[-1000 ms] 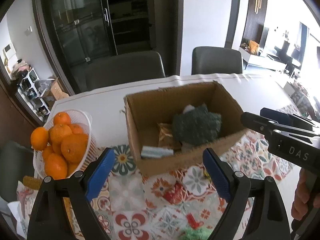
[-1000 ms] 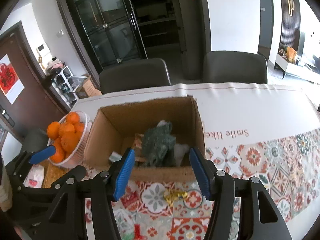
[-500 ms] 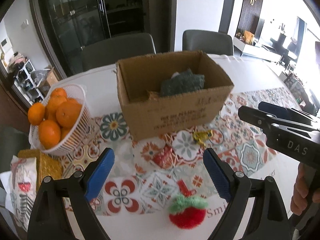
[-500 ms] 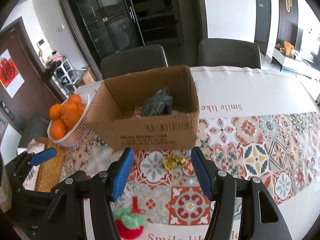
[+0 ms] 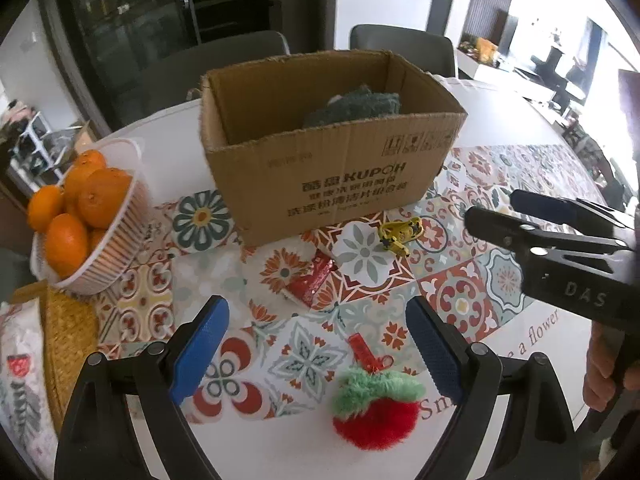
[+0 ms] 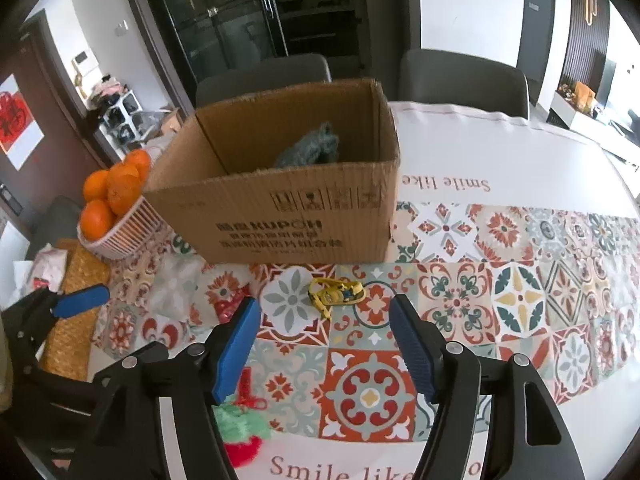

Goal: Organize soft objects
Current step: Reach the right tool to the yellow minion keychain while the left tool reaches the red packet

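Plush strawberry [image 5: 376, 412] lies before the box [image 5: 336, 184]; basket [image 5: 116, 240] left.

The cardboard box [image 5: 328, 176] wall hides most of the dark green plush [image 5: 356, 106] inside.

"kupoh" on the cardboard box [image 5: 340, 184], "smile like" on the tablecloth [image 6: 446, 184].

a: what's left of the box?
b: a white basket [image 5: 120, 248] heaped with oranges [image 5: 102, 196], on the patterned tablecloth [image 6: 516, 300]. a woven yellow mat [image 5: 70, 336] lies just beside it.
a: and behind the table?
b: two grey chairs [image 6: 460, 76] and a dark glass-door cabinet [image 6: 224, 16].
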{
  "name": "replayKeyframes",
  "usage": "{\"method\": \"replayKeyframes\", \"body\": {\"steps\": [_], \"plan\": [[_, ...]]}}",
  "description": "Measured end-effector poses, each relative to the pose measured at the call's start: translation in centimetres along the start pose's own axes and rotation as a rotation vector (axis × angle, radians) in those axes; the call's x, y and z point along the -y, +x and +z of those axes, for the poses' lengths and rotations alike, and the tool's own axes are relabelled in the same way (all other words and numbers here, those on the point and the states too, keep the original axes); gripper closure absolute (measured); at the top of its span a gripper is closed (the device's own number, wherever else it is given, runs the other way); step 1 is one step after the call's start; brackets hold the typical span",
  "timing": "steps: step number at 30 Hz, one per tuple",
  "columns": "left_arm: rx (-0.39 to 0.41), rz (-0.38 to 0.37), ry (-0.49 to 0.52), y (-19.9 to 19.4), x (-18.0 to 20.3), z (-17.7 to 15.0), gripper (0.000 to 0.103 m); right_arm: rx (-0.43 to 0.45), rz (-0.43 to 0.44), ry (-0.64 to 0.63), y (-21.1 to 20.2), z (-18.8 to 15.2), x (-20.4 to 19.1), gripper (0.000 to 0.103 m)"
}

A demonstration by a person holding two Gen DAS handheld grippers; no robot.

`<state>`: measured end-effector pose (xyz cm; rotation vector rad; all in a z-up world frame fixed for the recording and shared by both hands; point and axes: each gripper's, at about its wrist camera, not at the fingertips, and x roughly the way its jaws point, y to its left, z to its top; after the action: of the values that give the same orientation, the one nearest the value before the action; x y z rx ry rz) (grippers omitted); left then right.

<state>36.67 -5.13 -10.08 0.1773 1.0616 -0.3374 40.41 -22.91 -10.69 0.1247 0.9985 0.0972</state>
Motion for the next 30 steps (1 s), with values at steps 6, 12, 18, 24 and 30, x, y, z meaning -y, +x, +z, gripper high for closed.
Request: {"method": "replayKeyframes", "body": {"steps": [6, 12, 18, 24, 30], "plan": [[-0.017, 0.006, 0.057, 3.3, -0.3, -0.4, 0.017, -0.049, -0.018, 0.001, 3.5, -0.8, 0.5, 0.032], [-0.065, -0.019, 0.095, 7.1, -0.8, -0.6, 0.023, -0.088, -0.01, 0.005, 6.9, -1.1, 0.8, 0.031], [-0.073, -0.034, 0.118, 9.4, -0.9, -0.3, 0.027, -0.101, 0.006, 0.017, 9.2, -1.4, 1.2, 0.03], [-0.08, -0.031, 0.125, 11.3, -1.2, 0.3, 0.031, -0.115, 0.0, 0.004, 11.1, -1.2, 1.2, 0.03], [-0.08, -0.034, 0.13, 12.5, -1.5, 0.5, 0.035, -0.127, -0.005, -0.031, 12.4, -1.3, 0.6, 0.03]]}}
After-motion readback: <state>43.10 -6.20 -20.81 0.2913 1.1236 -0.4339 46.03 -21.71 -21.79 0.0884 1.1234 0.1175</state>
